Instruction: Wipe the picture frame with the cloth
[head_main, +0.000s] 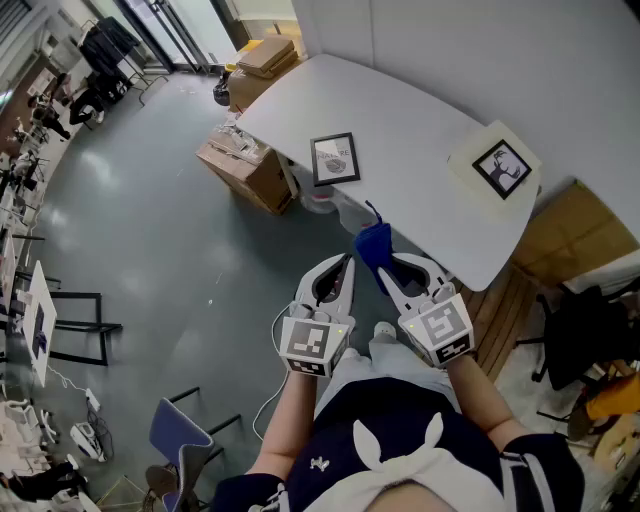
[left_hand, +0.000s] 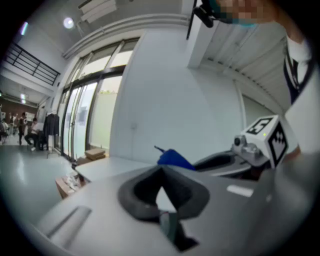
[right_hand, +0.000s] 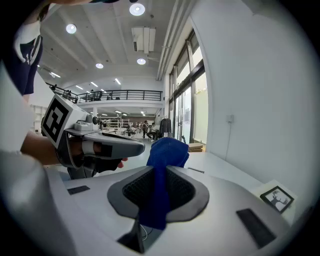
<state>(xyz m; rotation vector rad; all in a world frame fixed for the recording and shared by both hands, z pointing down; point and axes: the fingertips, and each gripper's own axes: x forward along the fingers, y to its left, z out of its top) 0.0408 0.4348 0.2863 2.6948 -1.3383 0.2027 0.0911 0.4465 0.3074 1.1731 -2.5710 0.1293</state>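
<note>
A black picture frame (head_main: 335, 158) lies flat near the middle of the white table (head_main: 420, 120). A second frame with a wide white mat (head_main: 497, 165) lies at the table's right end and also shows in the right gripper view (right_hand: 276, 197). My right gripper (head_main: 382, 270) (right_hand: 159, 172) is shut on a blue cloth (head_main: 373, 245) (right_hand: 165, 155), held in the air just short of the table's near edge. My left gripper (head_main: 346, 262) (left_hand: 161, 170) hangs beside it, shut with nothing in it. The cloth (left_hand: 174, 158) shows past its tips.
Cardboard boxes (head_main: 245, 165) stand on the grey floor by the table's left side, with more boxes (head_main: 262, 65) at its far end. A blue chair (head_main: 180, 440) is behind me on the left. A black office chair (head_main: 580, 340) stands at the right.
</note>
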